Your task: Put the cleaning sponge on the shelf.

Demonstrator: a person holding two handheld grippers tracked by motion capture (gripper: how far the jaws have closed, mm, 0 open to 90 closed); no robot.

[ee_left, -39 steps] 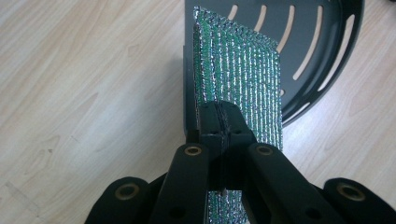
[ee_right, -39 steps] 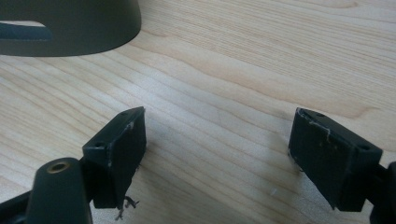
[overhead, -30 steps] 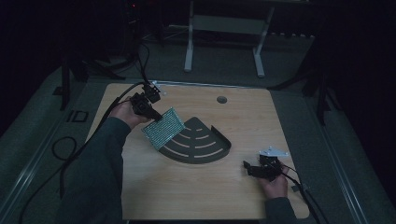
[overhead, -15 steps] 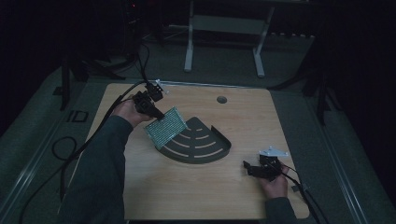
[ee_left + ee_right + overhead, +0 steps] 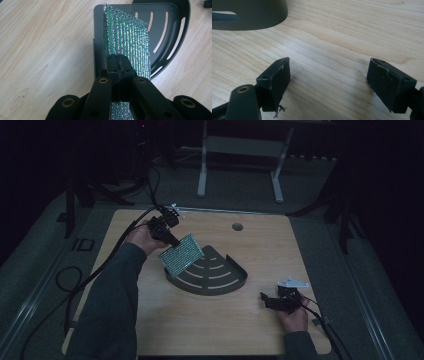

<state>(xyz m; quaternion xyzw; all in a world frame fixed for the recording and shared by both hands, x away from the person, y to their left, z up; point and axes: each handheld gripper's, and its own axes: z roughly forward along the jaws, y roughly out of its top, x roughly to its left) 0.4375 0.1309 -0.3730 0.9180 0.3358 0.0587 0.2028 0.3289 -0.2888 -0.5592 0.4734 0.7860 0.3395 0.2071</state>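
My left claw is clamped tight on one edge of the silvery green mesh sheet, its jaws pressed together with only the thin sheet between them. In the high view the left claw holds the mesh sheet tilted, its far edge hanging over the near-left corner of the dark fan-shaped tray. I grip it at the edge so that most of the sheet stays free to be lowered flat; pinching it in the middle would crumple it. From the left gripper view the sheet stands almost on edge above the slotted tray, which I judge is where it is meant to lie.

My right claw rests low over the bare table with its jaws wide apart and nothing between them. In the high view the right claw sits well apart from the tray, near the table's right front corner, out of the way of the sheet. It looks ready to come in and steady the tray or smooth the mesh if the flimsy sheet folds or slides when I let it down.
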